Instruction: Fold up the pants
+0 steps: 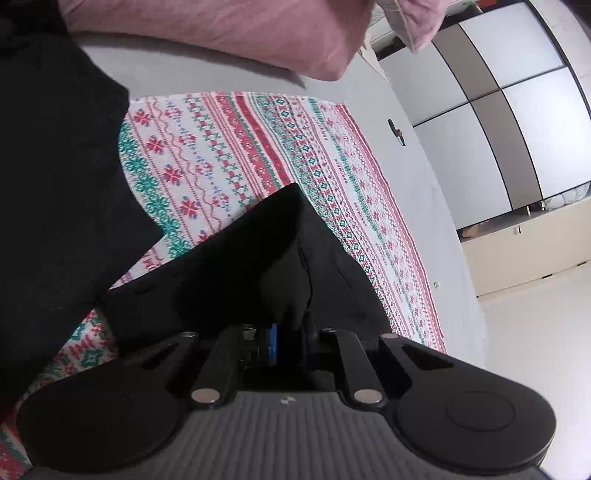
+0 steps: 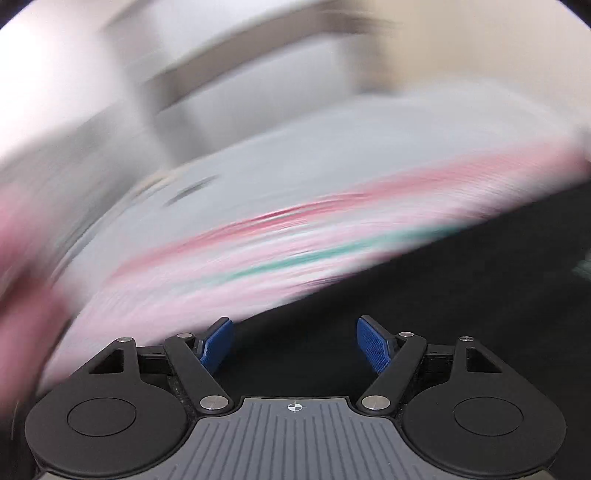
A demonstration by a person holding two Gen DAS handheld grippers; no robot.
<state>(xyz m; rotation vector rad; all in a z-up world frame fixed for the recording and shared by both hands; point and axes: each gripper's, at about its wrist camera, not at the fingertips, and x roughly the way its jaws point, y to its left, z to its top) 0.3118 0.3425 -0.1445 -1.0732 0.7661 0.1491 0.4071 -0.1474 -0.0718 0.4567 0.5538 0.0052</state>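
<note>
- The black pants (image 1: 258,258), of soft matte cloth with a stitched seam and a curved pocket line, lie on a white knitted blanket (image 1: 229,155) patterned with red and green snowflake bands.
- That blanket is spread flat on a smooth pale grey bed sheet (image 1: 417,206), and its bands run from near left to far right.
- The left tongs (image 1: 286,338), black-armed with blue ribbed pads, are closed on a bunched fold of the black pants; the cloth rises in a peaked ridge straight off the pads.
- From that pinch the held piece spreads away from the tongs as a broad wedge, its point aimed at the far side of the blanket.
- A second, larger mass of the same black cloth fills the left of the left wrist view, hanging close to the camera; its full outline and long axis cannot be told.
- A dusty pink pillow (image 1: 229,33) with a soft, slightly creased cover lies at the far edge of the bed.
- A small dark object (image 1: 397,132) rests on the sheet to the right of the blanket; what it is cannot be told.
- Glossy white and taupe wardrobe panels (image 1: 517,110) stand beyond the bed on the right.
- The right tongs (image 2: 295,345) stand wide apart with nothing between the blue pads (image 2: 373,345); black cloth lies just beyond and below them, and the rest of that view is smeared by blur.
</note>
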